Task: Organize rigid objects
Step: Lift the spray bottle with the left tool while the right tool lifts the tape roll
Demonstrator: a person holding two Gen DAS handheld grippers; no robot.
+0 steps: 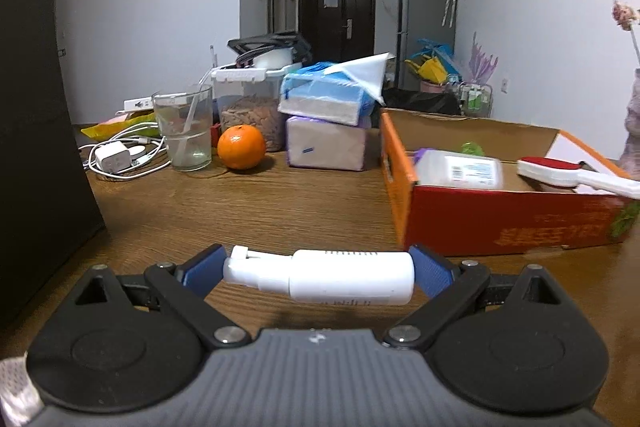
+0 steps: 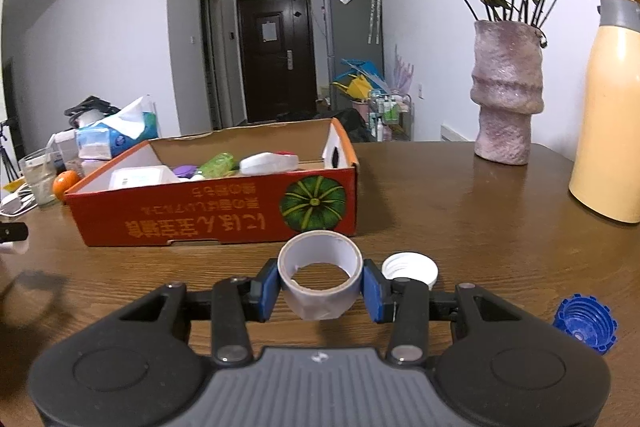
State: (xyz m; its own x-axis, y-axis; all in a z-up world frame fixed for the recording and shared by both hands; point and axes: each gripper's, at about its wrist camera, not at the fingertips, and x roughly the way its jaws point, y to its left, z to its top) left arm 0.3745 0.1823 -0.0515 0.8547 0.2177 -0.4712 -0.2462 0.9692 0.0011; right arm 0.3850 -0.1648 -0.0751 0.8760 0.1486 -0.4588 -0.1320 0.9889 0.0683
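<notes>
Left gripper [image 1: 316, 273] pinches a white spray bottle [image 1: 320, 277] crosswise; right gripper [image 2: 320, 287] clamps a tape roll [image 2: 320, 273], seemingly lifted.

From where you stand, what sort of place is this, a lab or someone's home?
Most likely a lived-in flat. A wooden table carries a vase of dried roses, an orange and tissue packs, and behind it stand a fridge and a dark entrance door.

Left hand-held gripper [image 1: 316, 273] and right hand-held gripper [image 2: 320, 287], both clamped.
</notes>
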